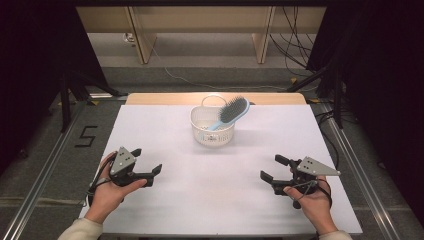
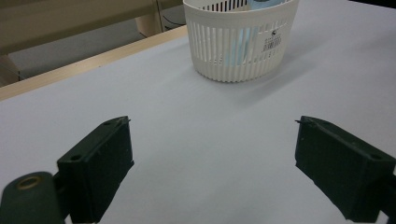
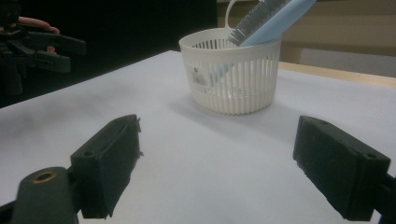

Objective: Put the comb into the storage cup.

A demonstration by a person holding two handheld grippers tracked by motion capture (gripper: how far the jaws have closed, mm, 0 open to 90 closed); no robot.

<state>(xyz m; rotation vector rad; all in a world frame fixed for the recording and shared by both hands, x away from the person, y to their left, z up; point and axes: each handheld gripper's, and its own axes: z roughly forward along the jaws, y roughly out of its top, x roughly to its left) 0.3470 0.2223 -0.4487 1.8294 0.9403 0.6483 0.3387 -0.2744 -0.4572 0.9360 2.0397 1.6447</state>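
One light-blue hairbrush [image 1: 231, 113] is leaning in one white slotted basket [image 1: 212, 134], while the left gripper [image 1: 147, 167] and right gripper [image 1: 274, 167] are hovering with jaws spread wide, gripping nothing.

The brush [image 1: 231, 113] handle goes down inside the basket [image 1: 212, 134], so its end is hidden behind the slatted wall. In the left gripper view the picture's top edge cuts off the basket [image 2: 240, 46] rim and the brush [image 2: 243, 44] shows merely as a pale blue blur through the slats. In the right gripper view the brush [image 3: 266, 18] head runs past the top edge above the basket [image 3: 233, 79]. The label print on the basket is too small to read
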